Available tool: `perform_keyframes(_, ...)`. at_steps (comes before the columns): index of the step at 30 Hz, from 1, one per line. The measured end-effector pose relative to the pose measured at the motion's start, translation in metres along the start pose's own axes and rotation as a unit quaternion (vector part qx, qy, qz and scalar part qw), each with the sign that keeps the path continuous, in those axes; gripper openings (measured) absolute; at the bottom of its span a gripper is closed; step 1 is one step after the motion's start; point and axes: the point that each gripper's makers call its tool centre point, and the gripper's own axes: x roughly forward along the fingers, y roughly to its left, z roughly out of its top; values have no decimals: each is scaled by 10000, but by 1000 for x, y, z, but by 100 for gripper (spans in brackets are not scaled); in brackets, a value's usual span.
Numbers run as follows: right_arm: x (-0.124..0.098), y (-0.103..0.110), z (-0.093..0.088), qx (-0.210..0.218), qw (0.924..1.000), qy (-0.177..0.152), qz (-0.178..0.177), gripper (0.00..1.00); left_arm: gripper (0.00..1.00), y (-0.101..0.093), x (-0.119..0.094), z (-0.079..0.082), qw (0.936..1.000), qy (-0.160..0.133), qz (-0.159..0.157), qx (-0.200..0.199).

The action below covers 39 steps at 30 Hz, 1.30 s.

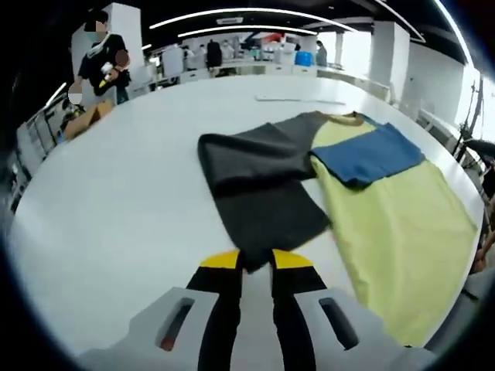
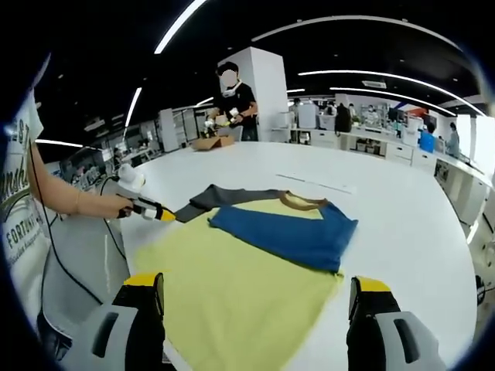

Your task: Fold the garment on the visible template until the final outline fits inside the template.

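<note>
A yellow shirt (image 1: 387,216) with a brown collar (image 1: 346,118) lies flat on the white table (image 1: 116,193). Its blue sleeve (image 1: 367,154) is folded across the chest. The dark grey sleeve (image 1: 263,178) stretches out toward my left gripper (image 1: 255,260), whose yellow-tipped jaws are shut on its end. From the right gripper view, the left gripper (image 2: 158,212), in a person's hand, holds the grey sleeve (image 2: 224,196) at the shirt's left. My right gripper (image 2: 257,286) stands open over the near part of the yellow shirt (image 2: 232,294), gripping nothing.
A person (image 2: 232,97) stands at the far side of the table beside a cardboard box (image 2: 213,142). A thin pale strip (image 1: 302,99) lies beyond the shirt. Workbenches with equipment (image 2: 363,124) line the back. The table's rounded edge (image 1: 464,178) runs close on the right.
</note>
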Motion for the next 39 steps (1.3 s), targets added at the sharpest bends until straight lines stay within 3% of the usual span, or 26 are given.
perform_keyframes(5, 0, 10, 0, -73, 9998, 0, 190, 99, 0, 0, 1, 2, 9996, 140, 33, 243)
perform_keyframes(9, 0, 12, 0, -106, 9997, 20, 211, 99, 0, 2, 1, 2, 9998, 139, -96, -101)
perform_keyframes(11, 0, 12, 0, -120, 9997, 34, 208, 99, 0, 2, -2, 2, 9999, 141, -82, -48)
perform_keyframes(18, -2, 10, 3, -126, 9998, -8, 177, 99, 0, 13, -14, 21, 9999, -55, -69, 96)
perform_keyframes(22, -3, 12, 3, -158, 9997, 10, 200, 99, 0, 26, -23, 29, 10000, -22, -1, -45)
perform_keyframes(28, -4, 12, 0, -186, 9996, 65, 206, 99, 0, 52, -32, 34, 9995, 80, 201, 251)
perform_keyframes(32, -6, 12, 0, -182, 9996, 73, 192, 99, 0, 67, -35, 30, 9988, 223, 269, 332)
perform_keyframes(35, -7, 11, -2, -211, 9996, 121, 163, 99, 0, 88, -38, 26, 9961, 333, 547, 602)
perform_keyframes(39, -9, 12, -1, -193, 9996, 88, 181, 99, 0, 104, -37, 24, 9958, 364, 658, 522)
